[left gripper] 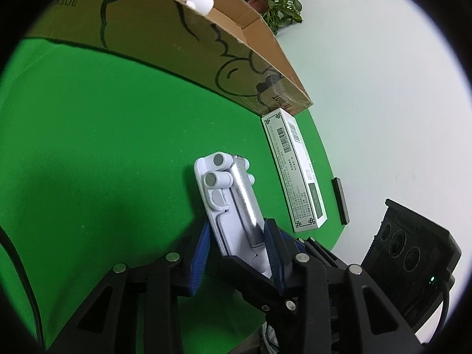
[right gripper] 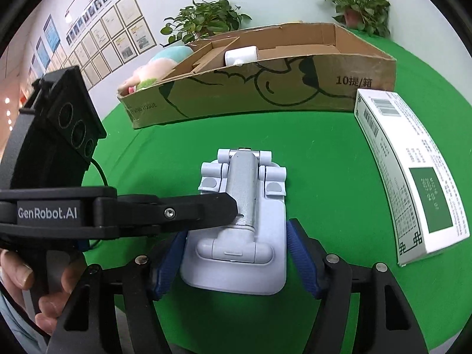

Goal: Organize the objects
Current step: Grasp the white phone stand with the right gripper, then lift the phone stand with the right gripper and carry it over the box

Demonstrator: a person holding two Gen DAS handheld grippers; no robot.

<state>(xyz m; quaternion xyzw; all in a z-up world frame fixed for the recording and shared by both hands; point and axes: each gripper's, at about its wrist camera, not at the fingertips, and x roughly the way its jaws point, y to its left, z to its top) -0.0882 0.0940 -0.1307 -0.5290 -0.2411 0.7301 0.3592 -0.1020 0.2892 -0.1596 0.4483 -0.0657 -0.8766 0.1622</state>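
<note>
Partly, box [right gripper: 265, 88] contents hidden (plush [right gripper: 153, 67] half-seen), stand [right gripper: 242, 224] gripped.

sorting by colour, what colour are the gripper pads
Blue, ribbed pads on black fingers; clearest in the right wrist view.

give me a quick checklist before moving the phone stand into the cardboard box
1. left gripper clamped on phone stand: ok
2. right gripper pads against the stand's base edges: ok
3. stand folded flat: ok
4. cardboard box open, free room inside: ok
5. white carton apart from the stand: ok
6. stand lifted off green cloth: cannot tell
</note>
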